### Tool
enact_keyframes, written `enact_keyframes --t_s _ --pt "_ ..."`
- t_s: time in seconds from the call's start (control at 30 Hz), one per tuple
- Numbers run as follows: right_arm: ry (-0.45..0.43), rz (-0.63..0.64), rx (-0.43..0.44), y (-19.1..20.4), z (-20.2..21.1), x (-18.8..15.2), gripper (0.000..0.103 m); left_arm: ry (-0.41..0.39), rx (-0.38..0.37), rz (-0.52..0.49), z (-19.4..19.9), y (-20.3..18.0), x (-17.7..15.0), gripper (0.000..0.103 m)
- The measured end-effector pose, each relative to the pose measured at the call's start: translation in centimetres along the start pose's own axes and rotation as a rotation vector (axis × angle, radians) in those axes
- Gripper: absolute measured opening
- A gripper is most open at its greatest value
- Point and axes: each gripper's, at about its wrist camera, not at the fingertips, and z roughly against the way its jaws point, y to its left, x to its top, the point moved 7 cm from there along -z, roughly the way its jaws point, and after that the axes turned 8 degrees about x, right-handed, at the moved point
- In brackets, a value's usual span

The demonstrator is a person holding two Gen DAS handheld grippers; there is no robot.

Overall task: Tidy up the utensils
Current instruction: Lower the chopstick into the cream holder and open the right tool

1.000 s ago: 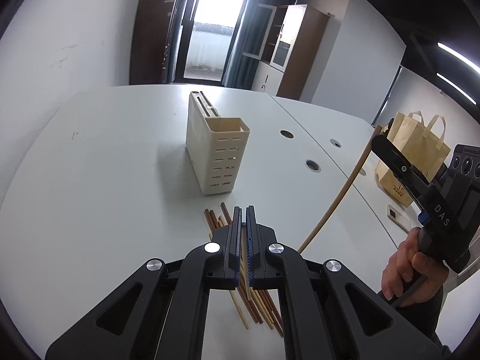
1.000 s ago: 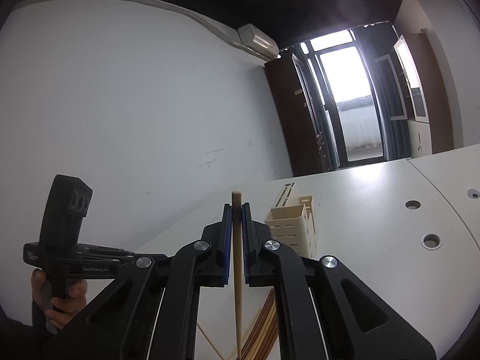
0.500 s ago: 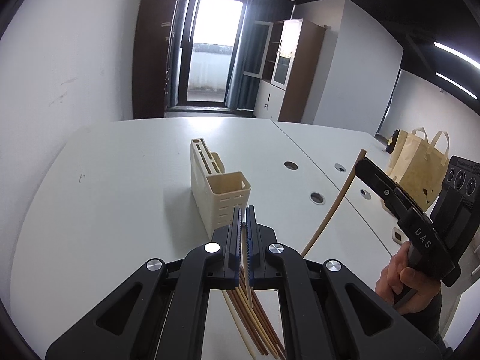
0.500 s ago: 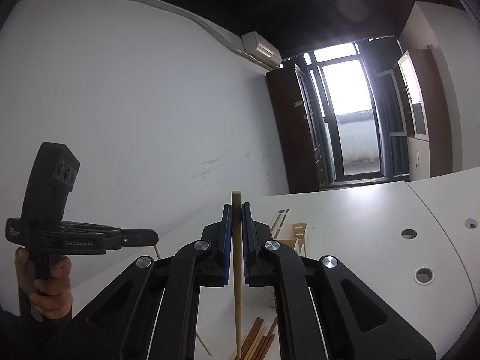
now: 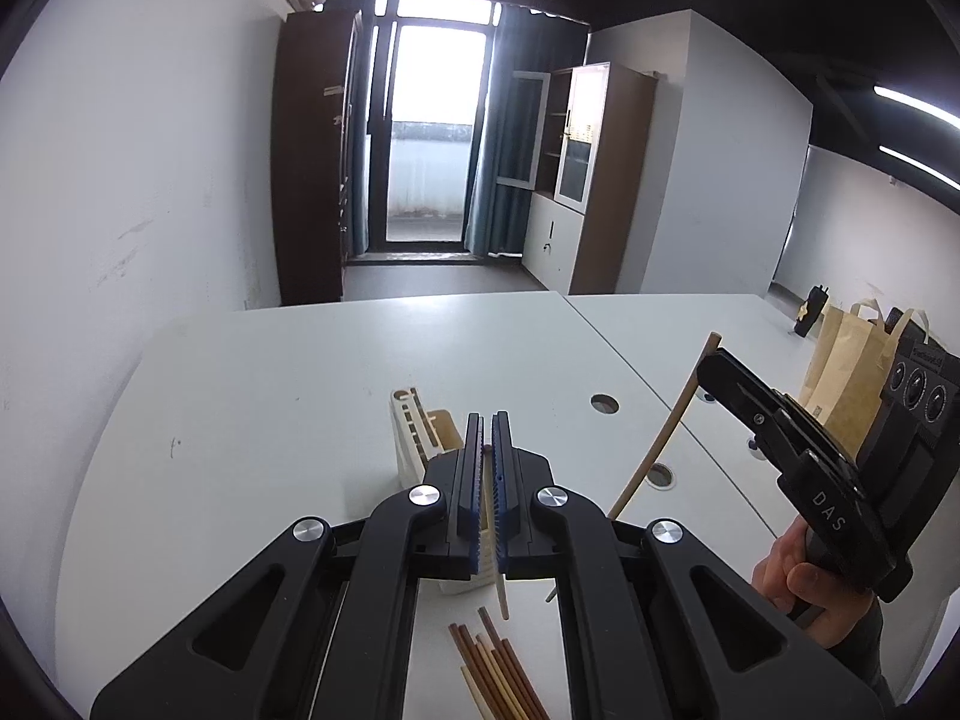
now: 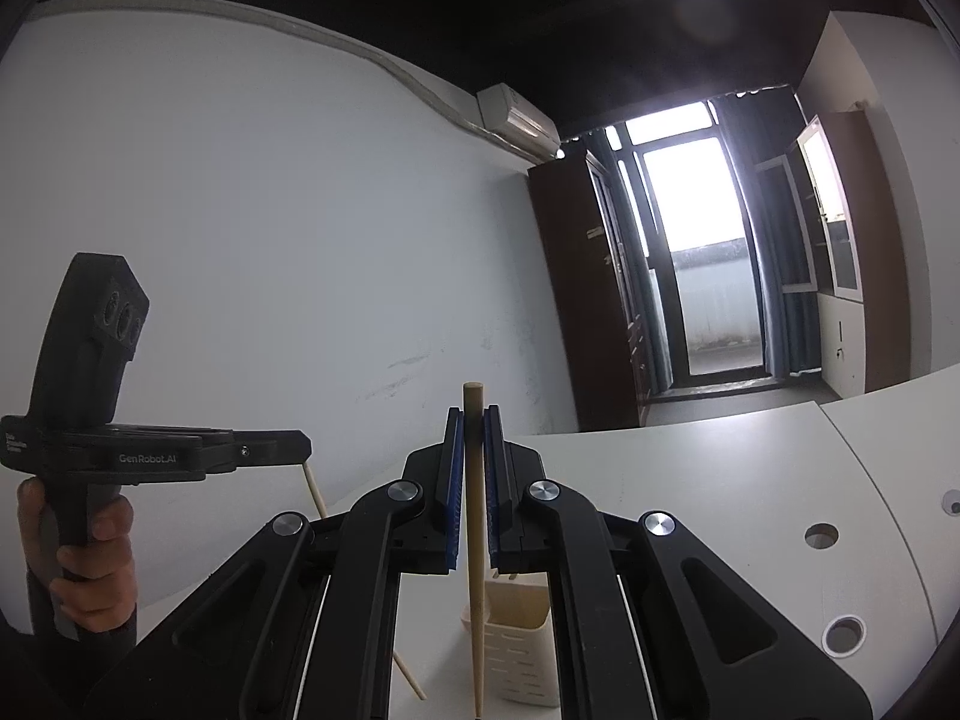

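Both handheld grippers are lifted above a white table, each clamped on one chopstick, higher than a second ago.

In the left wrist view, the left gripper [image 5: 487,450] has its black jaws closed on a thin pale wooden chopstick [image 5: 499,570] that hangs down toward 6 o'clock. The cream slotted plastic utensil holder [image 5: 414,438], earlier clear ahead on the white table [image 5: 270,396], now sits low and partly hidden behind the jaws. The loose bundle of brown and tan chopsticks [image 5: 498,678] lies on the table at 6 o'clock, nearer than the holder. At 3 o'clock the right gripper [image 5: 714,363], held by a hand [image 5: 804,582], is clamped on a longer tan wooden chopstick [image 5: 666,432] slanting toward 7 o'clock, and it has risen too.
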Motion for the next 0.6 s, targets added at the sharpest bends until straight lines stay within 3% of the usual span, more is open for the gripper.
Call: enact_keyframes --t_s 0.37,0.6 --pt "-0.045 0.01 -0.012 -1.7 -3.0 1.0 0.007 -0.068 0.053 -0.006 -2.4 0.6 5.0 0.002" --pt "-0.005 0.028 -0.066 -2.6 -5.1 -1.7 0.007 -0.022 0.044 0.001 -6.5 0.9 4.7 0.002"
